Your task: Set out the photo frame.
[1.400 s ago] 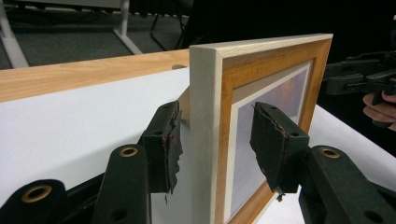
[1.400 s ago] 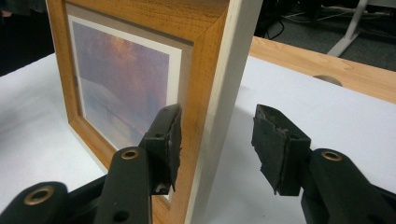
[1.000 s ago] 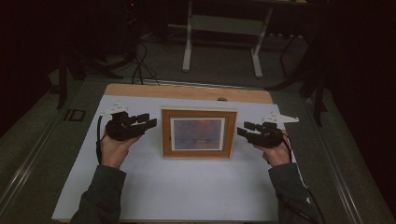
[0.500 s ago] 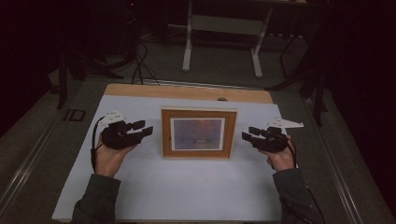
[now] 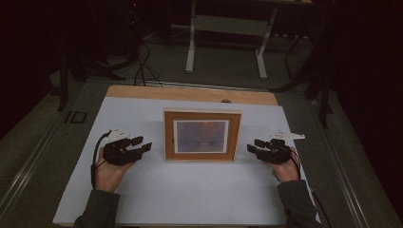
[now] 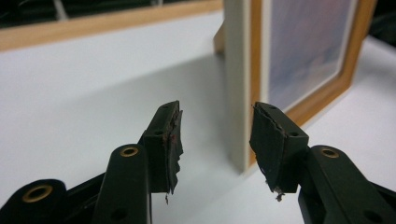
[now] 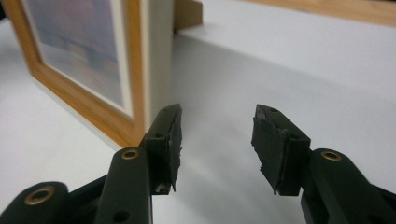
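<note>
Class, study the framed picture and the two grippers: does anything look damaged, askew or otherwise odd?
The picture frame stands upright and square on the white table, undamaged. The oddity is wear: the black pads of the left gripper look torn and ragged, and those of the right gripper look frayed too. Both grippers are open, clear of the frame.

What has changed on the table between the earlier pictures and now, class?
Both hand-held grippers drew back toward the person: the left hand-held gripper and the right hand-held gripper now sit lower, beside the frame's bottom corners. Nothing was grasped; both jaws are open. The upright wooden picture frame stayed put.
</note>
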Available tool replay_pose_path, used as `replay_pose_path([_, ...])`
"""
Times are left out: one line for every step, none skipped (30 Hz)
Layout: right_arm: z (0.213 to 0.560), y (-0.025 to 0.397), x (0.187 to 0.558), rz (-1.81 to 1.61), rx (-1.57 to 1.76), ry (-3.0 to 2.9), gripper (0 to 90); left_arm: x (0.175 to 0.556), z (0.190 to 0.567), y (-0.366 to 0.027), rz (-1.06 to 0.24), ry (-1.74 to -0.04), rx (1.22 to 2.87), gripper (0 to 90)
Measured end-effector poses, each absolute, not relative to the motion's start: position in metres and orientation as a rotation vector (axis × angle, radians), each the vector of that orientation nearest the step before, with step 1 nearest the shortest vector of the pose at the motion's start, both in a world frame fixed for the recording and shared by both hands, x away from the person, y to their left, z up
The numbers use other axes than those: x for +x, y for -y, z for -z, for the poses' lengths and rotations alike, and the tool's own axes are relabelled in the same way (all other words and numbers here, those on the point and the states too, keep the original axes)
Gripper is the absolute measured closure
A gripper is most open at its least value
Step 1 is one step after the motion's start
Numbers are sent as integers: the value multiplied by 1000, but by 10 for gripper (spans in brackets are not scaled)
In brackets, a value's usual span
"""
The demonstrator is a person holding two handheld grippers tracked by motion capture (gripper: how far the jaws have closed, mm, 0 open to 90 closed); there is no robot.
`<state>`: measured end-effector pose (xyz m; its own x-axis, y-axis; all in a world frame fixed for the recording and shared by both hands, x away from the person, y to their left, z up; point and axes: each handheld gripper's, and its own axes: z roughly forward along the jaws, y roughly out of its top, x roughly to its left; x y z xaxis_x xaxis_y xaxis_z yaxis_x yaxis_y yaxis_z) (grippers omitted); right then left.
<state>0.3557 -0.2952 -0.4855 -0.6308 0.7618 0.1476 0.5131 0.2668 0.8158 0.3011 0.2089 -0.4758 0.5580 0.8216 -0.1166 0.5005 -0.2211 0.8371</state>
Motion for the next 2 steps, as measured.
replay_pose_path([488,296,355,-1293,1184,-2267,516,300,480,-209,-457,-1085,1900,535])
replay_pose_path([491,296,355,-1299,1190,-2266,515,299,484,-209,-459,-1093,1912,535])
